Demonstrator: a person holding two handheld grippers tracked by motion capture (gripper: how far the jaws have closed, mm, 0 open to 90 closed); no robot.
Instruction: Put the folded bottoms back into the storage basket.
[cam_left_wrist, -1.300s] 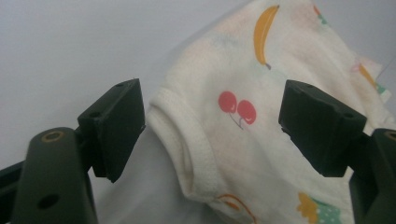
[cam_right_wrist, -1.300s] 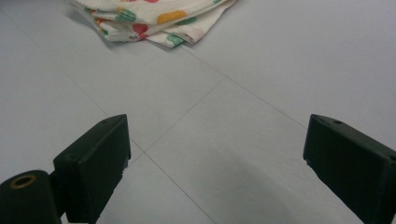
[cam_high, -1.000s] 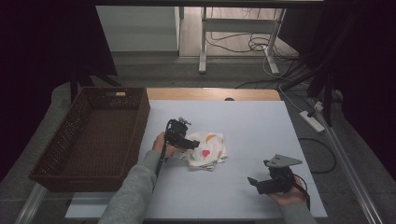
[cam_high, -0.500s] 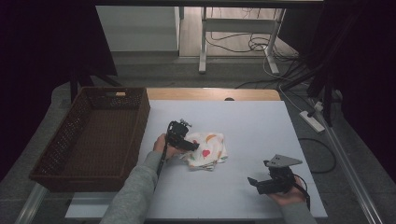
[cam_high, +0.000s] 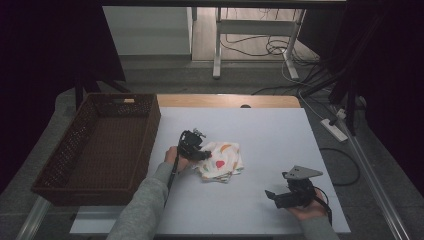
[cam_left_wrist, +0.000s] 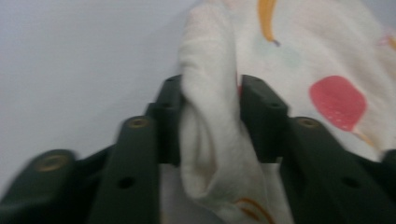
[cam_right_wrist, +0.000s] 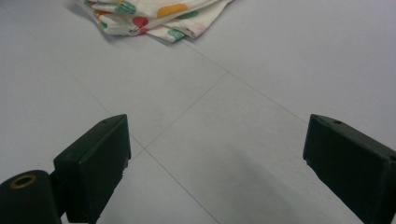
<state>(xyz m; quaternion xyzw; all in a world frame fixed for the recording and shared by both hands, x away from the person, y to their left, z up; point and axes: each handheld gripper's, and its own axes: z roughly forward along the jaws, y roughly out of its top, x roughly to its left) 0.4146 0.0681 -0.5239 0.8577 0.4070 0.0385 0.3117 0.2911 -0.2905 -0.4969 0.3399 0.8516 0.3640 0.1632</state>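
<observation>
Left gripper (cam_left_wrist: 208, 121) jaws have just been closing, now pinching a raised fold at the cloth (cam_high: 220, 161)'s left edge, mid-table (cam_high: 280, 135) beside the basket (cam_high: 100, 145). Soft, light, limp: will drape; bunched fold looks a good hold. Right gripper (cam_right_wrist: 215, 163) spread, idle.

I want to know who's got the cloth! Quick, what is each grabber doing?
Left gripper: its jaws have just been closing and now pinch a fold of the patterned cloth.
Right gripper: open, holding nothing.

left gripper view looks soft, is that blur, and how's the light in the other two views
Left gripper view: yes, jaws and pinched cloth are close and soft. Right gripper view: jaws sharp, table evenly lit, no glare. High view: table bright, surroundings dark, basket dim.
</observation>
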